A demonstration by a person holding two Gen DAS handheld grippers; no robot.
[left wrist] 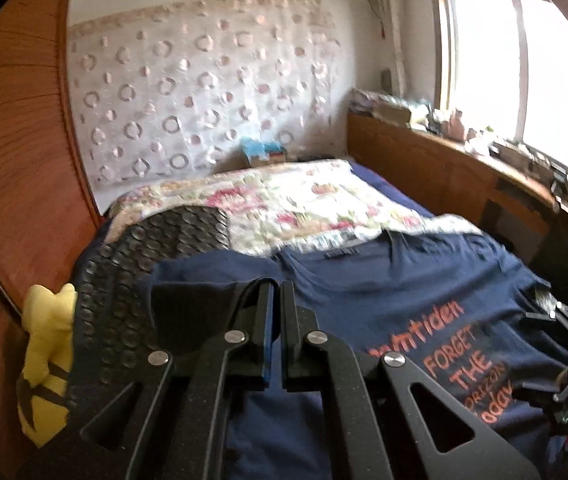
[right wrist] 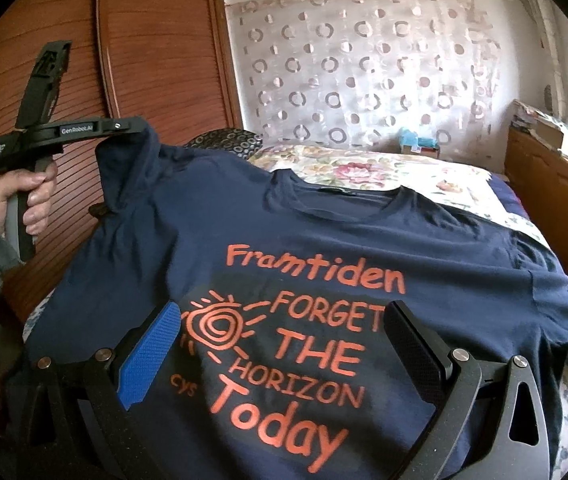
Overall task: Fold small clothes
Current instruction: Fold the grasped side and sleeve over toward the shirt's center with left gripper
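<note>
A navy T-shirt [right wrist: 324, 232] with orange print lies face up on the bed; it also shows in the left wrist view [left wrist: 384, 300]. My left gripper [left wrist: 277, 292] is shut on the shirt's left sleeve and holds it lifted above the bed; the right wrist view shows it [right wrist: 139, 128] pinching the raised sleeve at the upper left. My right gripper [right wrist: 284, 328] is open and empty, hovering over the printed chest. It shows at the right edge of the left wrist view [left wrist: 564, 340].
A floral quilt [left wrist: 284, 204] covers the far half of the bed. A black dotted cushion [left wrist: 143, 260] and a yellow plush toy [left wrist: 47, 352] lie at the left. A wooden wardrobe [right wrist: 143, 40] stands left, a cluttered wooden ledge [left wrist: 464, 152] right.
</note>
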